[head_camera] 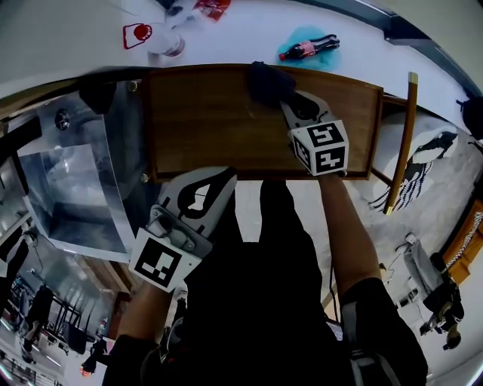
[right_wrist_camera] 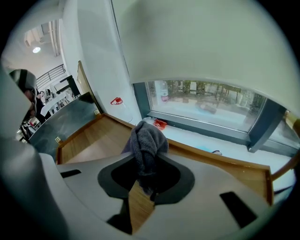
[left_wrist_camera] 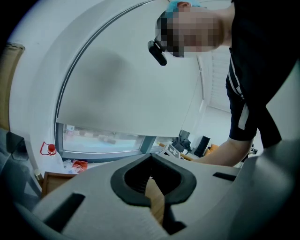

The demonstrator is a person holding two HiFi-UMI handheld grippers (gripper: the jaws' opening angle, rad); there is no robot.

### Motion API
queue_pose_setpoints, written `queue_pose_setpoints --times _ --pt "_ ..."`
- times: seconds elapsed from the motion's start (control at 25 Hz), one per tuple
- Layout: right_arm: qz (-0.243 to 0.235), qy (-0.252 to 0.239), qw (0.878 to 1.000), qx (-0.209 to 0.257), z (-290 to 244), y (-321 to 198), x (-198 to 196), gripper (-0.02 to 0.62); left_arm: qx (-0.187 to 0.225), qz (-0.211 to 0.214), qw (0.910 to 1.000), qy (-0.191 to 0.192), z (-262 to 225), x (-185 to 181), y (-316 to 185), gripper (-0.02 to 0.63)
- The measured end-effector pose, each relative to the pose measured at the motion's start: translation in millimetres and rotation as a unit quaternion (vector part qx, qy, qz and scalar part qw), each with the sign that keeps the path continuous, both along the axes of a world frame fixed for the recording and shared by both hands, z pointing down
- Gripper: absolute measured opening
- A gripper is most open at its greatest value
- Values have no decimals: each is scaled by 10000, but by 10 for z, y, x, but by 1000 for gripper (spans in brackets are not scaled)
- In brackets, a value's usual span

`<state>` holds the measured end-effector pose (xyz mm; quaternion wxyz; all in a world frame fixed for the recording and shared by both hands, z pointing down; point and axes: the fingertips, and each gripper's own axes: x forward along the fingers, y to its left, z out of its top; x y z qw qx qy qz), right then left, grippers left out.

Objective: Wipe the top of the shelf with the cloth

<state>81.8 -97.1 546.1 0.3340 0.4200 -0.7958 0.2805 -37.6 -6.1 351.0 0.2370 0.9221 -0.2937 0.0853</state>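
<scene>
The wooden shelf top (head_camera: 198, 121) lies in front of me, with a raised lip along its far edge. My right gripper (head_camera: 282, 99) reaches over its far right part and is shut on a dark grey cloth (head_camera: 266, 81). In the right gripper view the cloth (right_wrist_camera: 146, 145) stands bunched up out of the jaws above the shelf top (right_wrist_camera: 96, 140). My left gripper (head_camera: 225, 176) hangs just off the shelf's near edge, away from the cloth. Its jaws are shut with nothing between them in the left gripper view, where the left gripper (left_wrist_camera: 151, 182) tilts upward toward a white wall.
A shiny metal box (head_camera: 75, 188) stands against the shelf's left side. Beyond the shelf lie a cola bottle (head_camera: 308, 48), a clear bottle (head_camera: 162, 41) and a red packet (head_camera: 213, 7). A wooden upright (head_camera: 406, 139) rises at the right end. A window (right_wrist_camera: 211, 105) runs behind the shelf.
</scene>
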Motion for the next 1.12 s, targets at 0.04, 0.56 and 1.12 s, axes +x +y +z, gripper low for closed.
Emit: queue_pose_setpoints --times 0.04,0.56,1.12 --pt "47 17 10000 0 -1 9 81 83 6 36 10000 0 -4 60 2 18" --pt "832 218 9963 -8 -11 122 1161 83 -3 588 9983 -61 -5 836 37 18" --pt "1479 416 9881 -35 5 240 2000 83 -1 968 9952 -123 -2 1458 62 18"
